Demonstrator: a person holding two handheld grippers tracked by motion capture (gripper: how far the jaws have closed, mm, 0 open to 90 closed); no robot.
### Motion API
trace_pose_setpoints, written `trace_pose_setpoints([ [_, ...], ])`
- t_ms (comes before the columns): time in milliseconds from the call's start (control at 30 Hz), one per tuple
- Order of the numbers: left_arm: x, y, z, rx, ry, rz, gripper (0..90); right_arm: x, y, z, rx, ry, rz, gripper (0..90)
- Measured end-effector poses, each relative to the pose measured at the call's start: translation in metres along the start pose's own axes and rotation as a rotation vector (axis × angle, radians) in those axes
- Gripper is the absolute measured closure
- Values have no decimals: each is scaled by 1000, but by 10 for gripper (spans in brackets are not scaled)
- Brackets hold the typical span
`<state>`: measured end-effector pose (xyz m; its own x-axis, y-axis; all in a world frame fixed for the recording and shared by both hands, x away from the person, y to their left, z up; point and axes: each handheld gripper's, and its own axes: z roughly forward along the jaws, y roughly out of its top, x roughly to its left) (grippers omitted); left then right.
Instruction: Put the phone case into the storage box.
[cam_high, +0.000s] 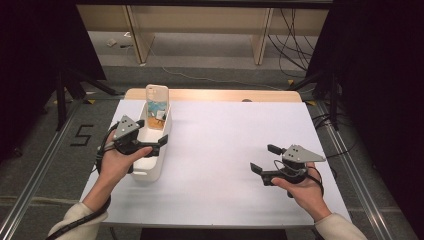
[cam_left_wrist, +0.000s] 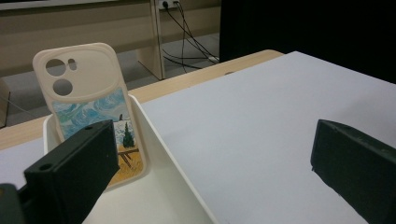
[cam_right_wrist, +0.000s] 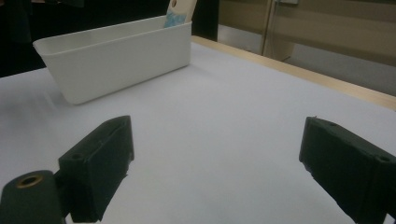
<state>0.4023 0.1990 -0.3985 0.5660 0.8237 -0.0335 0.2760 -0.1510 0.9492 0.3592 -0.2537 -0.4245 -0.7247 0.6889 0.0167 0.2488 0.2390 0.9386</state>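
A phone case (cam_high: 157, 106) leans upright against the far end wall of a white bin (cam_high: 150, 167) on the worktop (cam_high: 225, 150). The left gripper (cam_high: 159, 142) hovers over the bin with jaws spread and nothing between them, one jaw inside the bin and the other outside its wall. The right gripper (cam_high: 263, 158) waits well apart, jaws spread and empty. The case looks only propped, so a nudge from the inner jaw could tip it flat; closing now could catch the bin's wall and drag the light bin.

You can read one sign, a black figure 5 (cam_high: 81, 135) marked on the grey floor left of the table, no lettering legible on anything else in your views.
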Motion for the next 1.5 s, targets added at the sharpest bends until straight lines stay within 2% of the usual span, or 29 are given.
trace_pose_setpoints([
  [433, -4, -8, -10, -1, -32, 17, 2, 0, 0, -1, 1, -2, -3, 109],
  [1500, -5, -23, -28, 3, -46, 20, 1, 0, 0, -1, 1, 0, -3, 109],
])
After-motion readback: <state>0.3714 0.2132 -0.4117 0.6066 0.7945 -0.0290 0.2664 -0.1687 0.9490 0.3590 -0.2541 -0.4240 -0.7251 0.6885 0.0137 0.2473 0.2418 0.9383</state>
